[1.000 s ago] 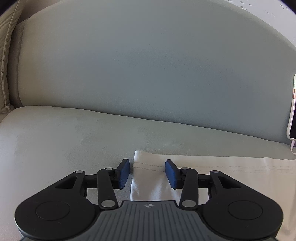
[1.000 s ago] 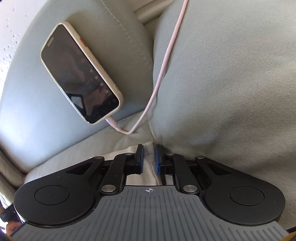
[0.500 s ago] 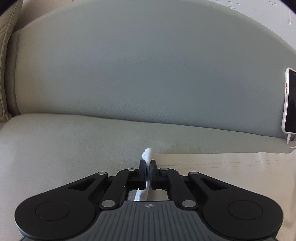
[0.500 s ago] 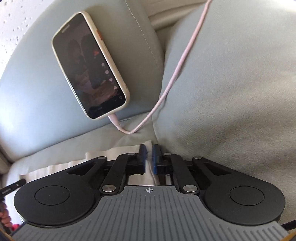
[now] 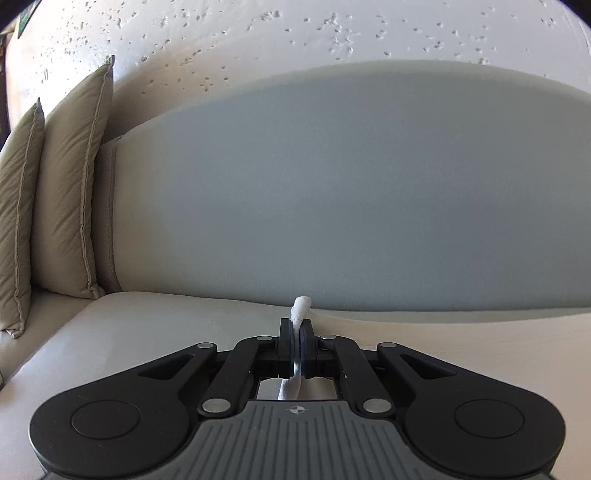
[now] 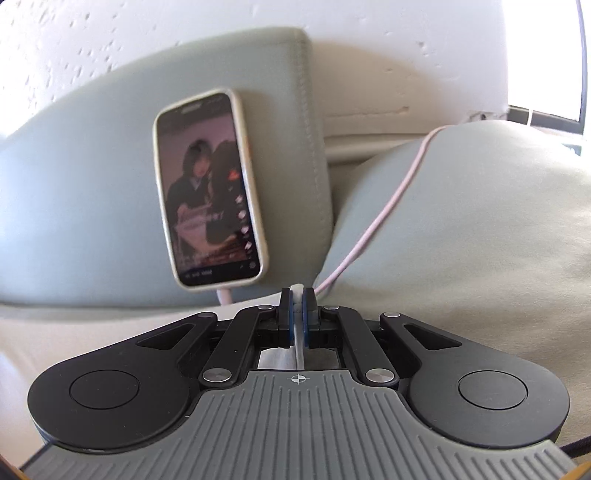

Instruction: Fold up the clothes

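While each pinches a bit of white garment [image 5: 301, 308], left gripper [image 5: 296, 334] and right gripper [image 6: 296, 300] hold it above the sofa seat [image 5: 147, 325], likely for folding.

Home living room, sofa corner. Pale cream seat cushion [image 5: 147, 332], grey-blue back cushion [image 5: 351, 192] against white textured wall [image 5: 258, 33]. Two tan throw pillows [image 5: 70, 184] propped upright at sofa end. Phone [image 6: 210, 192] leaning on grey cushion [image 6: 74, 192], screen lit with video, pink charging cable [image 6: 384, 206] trailing over neighbouring cushion. Bright window edge [image 6: 543, 55] at far right.
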### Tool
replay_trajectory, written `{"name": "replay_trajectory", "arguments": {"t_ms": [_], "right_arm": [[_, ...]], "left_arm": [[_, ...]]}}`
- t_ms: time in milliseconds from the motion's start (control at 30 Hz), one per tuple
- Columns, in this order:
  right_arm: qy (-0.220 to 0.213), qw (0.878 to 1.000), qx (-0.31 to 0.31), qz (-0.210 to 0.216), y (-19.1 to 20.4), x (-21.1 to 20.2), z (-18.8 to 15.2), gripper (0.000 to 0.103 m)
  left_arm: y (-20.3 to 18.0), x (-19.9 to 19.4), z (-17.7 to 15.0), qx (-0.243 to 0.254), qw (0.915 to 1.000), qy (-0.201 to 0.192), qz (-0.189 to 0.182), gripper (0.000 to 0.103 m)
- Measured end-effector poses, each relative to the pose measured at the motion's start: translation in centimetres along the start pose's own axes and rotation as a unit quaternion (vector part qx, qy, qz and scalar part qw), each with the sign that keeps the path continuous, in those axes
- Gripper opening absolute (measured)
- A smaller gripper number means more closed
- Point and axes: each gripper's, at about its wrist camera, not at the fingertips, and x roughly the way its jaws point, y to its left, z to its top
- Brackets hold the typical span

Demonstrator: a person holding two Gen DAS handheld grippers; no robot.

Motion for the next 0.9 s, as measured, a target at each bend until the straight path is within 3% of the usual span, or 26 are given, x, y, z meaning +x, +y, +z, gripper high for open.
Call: {"name": "replay_trajectory", "arguments": {"t_ms": [67,133,167,200,233,267,433,567,633,700,733,800,900], "right_arm": [[0.049,0.999,-0.017,-0.009,0.6,1.7,-0.3,0.006],[0.069,0.998,-0.002,-0.010,0.3,1.6,0.1,0.011],[0.079,0.997,0.008,-0.009,0.2,1.4,0.6,0.016],[0.083,0.996,0.019,0.002,0.0,0.7,1.1,0.035],[0.085,0.996,0.030,0.012,-0.1,-0.1,1.7,0.046],[0.076,0.996,0.034,0.019,-0.3,-1.6,2.2,0.047],[0.055,0.991,0.082,0.088,-1.5,-12.0,4.0,0.048],[0.039,0.976,0.120,0.176,-2.5,-23.2,3.6,0.049],[0.020,0.973,0.116,0.200,-2.9,-29.3,3.3,0.050],[-0.007,0.969,0.112,0.220,-3.7,-34.8,2.9,0.062],[-0.019,0.967,0.111,0.229,-4.0,-37.5,2.6,0.073],[-0.025,0.963,0.118,0.243,-4.7,-41.6,1.2,0.081],[0.022,0.960,0.127,0.248,-4.6,-43.8,-2.3,0.081]], "left_arm": [[-0.7,1.9,0.1,0.004,0.9992,0.039,0.009,0.010],[-1.1,3.4,0.0,-0.008,0.9975,0.069,0.016,0.019],[-1.0,3.0,0.3,-0.012,0.9970,0.075,0.018,0.033],[-0.9,2.0,0.6,-0.016,0.9973,0.069,0.016,0.042],[-0.9,1.0,0.7,-0.021,0.9979,0.059,0.013,0.045],[-0.5,0.0,1.0,-0.027,0.9982,0.053,0.004,0.049],[1.8,-11.3,2.8,-0.052,0.9941,0.058,-0.075,0.053],[3.9,-23.4,2.6,-0.041,0.9867,0.048,-0.150,0.068],[5.5,-28.9,2.2,-0.028,0.9841,0.033,-0.172,0.070],[6.8,-33.4,1.3,-0.018,0.9817,0.019,-0.189,0.076],[6.6,-34.4,0.1,-0.012,0.9805,0.029,-0.194,0.077],[5.7,-35.0,-2.9,0.000,0.9774,0.066,-0.201,0.079],[4.3,-36.0,-7.4,0.019,0.9698,0.120,-0.211,0.079]]}}
